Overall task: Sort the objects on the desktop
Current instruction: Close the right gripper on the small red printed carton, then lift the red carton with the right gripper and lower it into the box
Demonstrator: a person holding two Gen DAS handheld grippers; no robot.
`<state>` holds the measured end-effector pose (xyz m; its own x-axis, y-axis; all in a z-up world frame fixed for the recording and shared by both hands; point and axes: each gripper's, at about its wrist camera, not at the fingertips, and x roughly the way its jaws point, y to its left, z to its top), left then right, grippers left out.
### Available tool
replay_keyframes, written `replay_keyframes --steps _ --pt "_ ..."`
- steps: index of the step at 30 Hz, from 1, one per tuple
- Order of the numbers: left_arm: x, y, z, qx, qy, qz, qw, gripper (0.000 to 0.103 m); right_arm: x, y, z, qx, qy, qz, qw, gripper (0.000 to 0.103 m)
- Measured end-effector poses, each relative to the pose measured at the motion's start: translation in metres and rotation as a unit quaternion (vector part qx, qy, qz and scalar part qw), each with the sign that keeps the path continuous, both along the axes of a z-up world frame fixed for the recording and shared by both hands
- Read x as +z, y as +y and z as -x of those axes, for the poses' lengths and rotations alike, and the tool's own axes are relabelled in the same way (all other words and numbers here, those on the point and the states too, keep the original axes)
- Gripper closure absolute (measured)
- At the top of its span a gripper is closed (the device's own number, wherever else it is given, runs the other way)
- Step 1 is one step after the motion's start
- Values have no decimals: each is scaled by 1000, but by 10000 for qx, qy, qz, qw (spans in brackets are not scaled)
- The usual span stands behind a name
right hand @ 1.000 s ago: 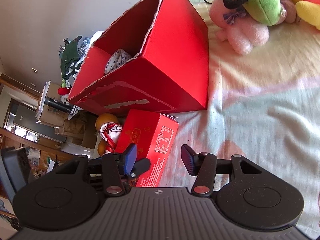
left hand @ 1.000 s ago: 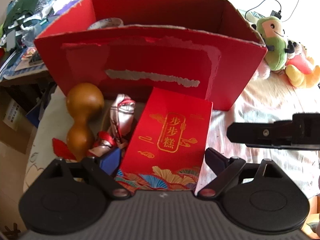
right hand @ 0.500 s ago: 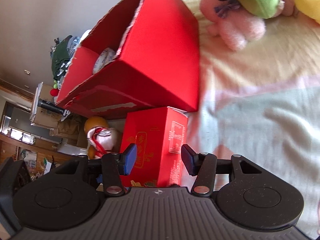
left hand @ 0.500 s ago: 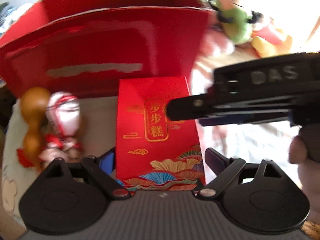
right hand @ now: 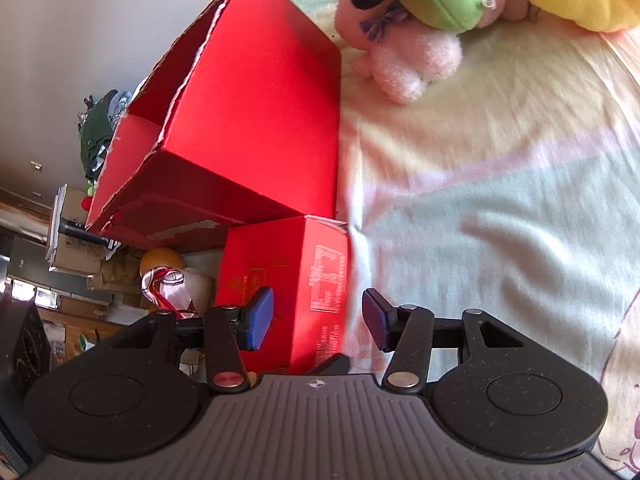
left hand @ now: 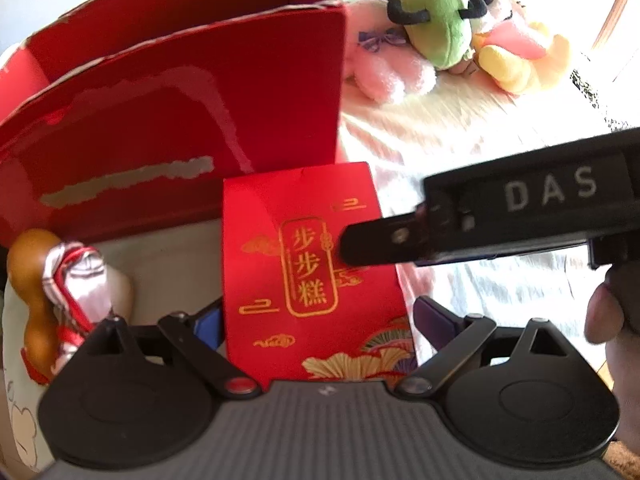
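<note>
A small red gift box [left hand: 304,264] with gold characters lies on the cloth in front of a big open red carton [left hand: 180,120]. My left gripper [left hand: 320,316] is open, and its fingers straddle the near end of the box without clear contact. The right gripper comes in from the right, and one black finger [left hand: 380,240] hovers over the box's top face. In the right wrist view the right gripper [right hand: 318,320] is open. Its left blue pad [right hand: 260,316] is in front of the gift box [right hand: 288,292], and the right pad [right hand: 376,320] is clear of the box's side.
A brown gourd [left hand: 24,280] with a red-and-white ribbon bundle [left hand: 76,280] lies left of the box. Plush toys, green [left hand: 432,8], pink [left hand: 384,72] and yellow [left hand: 516,60], sit at the back right. A hand [left hand: 604,320] holds the right gripper. Pale cloth [right hand: 500,240] spreads to the right.
The right gripper has swung in from the right until its finger is over the gift box. The left gripper has shifted so that the box sits between its fingers. Both stay open.
</note>
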<state>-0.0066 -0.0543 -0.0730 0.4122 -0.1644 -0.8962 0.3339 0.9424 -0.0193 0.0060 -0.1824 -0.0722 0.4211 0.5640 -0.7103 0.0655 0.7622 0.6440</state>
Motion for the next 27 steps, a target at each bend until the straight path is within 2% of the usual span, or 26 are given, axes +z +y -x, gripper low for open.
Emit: replay_keyframes --steps 5,9,19,23,27 --pt "-1 -9 -1 -108 -70 -185 9997 13 -3 5 0 172 12 18 9998 50" --pt "2 -15 1 -243 -24 -134 9996 15 0 -6 5 110 -16 131 9999 51" --pt "30 -66 20 -1021 -341 51 9942 15 29 -61 38 -546 -280 248 9978 51" --pt "50 -90 18 -1237 -658 115 9901 15 53 -76 48 -773 -588 353 9946 51" --pt "79 -99 11 -1239 -1071 237 9862 15 85 -79 46 -774 -1137 601 9887 51"
